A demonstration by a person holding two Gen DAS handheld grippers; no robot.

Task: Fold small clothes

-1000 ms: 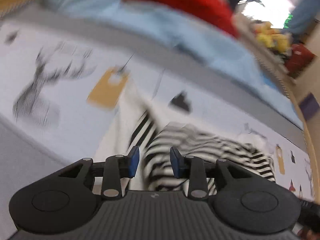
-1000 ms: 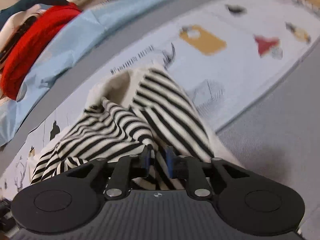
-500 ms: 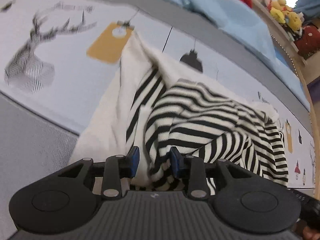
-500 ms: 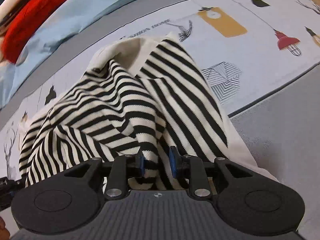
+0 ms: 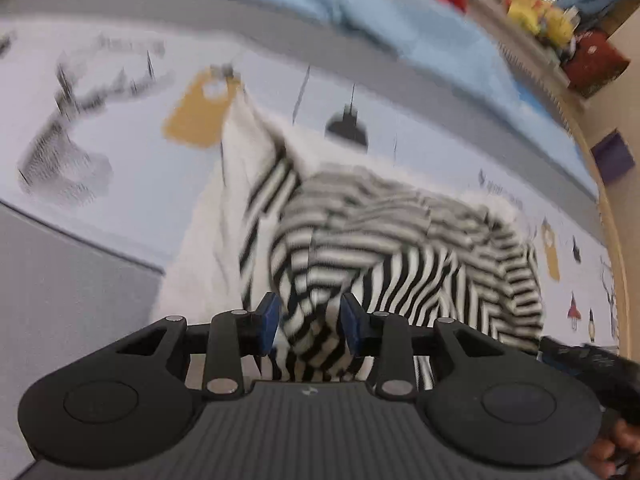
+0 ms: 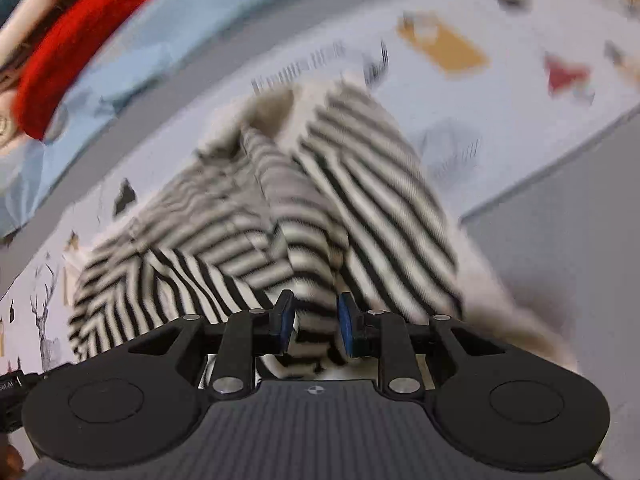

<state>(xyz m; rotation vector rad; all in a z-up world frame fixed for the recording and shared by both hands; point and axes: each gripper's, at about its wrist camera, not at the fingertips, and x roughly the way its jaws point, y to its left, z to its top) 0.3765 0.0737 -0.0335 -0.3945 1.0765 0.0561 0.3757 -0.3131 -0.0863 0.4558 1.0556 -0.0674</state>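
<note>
At the bottom of the left wrist view, the left gripper (image 5: 310, 324) has its two blue pads (image 5: 269, 322) a little apart, and a bunched fold of the black-and-white striped garment (image 5: 400, 256) sits between them. The cloth seems to fill the gap, so the tongs pinch it, though the blur makes the contact not fully sure. In the lower right corner of this frame, part of the other tool and some fingers of the person are visible.

In the right wrist view, the right gripper (image 6: 316, 328) is in the lower middle of the frame. Its blue pads (image 6: 285, 322) also stand slightly apart with a fold of the same striped garment (image 6: 248, 240) between them.

The garment lies crumpled in the center of both frames, with a cream inner side showing at its far edge. It rests on a pale printed mat (image 5: 120, 120) with drawings of a deer, a yellow tag and a black lamp.

Beyond the mat there is a light blue cloth (image 5: 420, 40), and a red textile (image 6: 80, 48) lies on it in the upper part of the frame. Yellow plush toys (image 5: 536, 16) are in the upper right of the left view.
</note>
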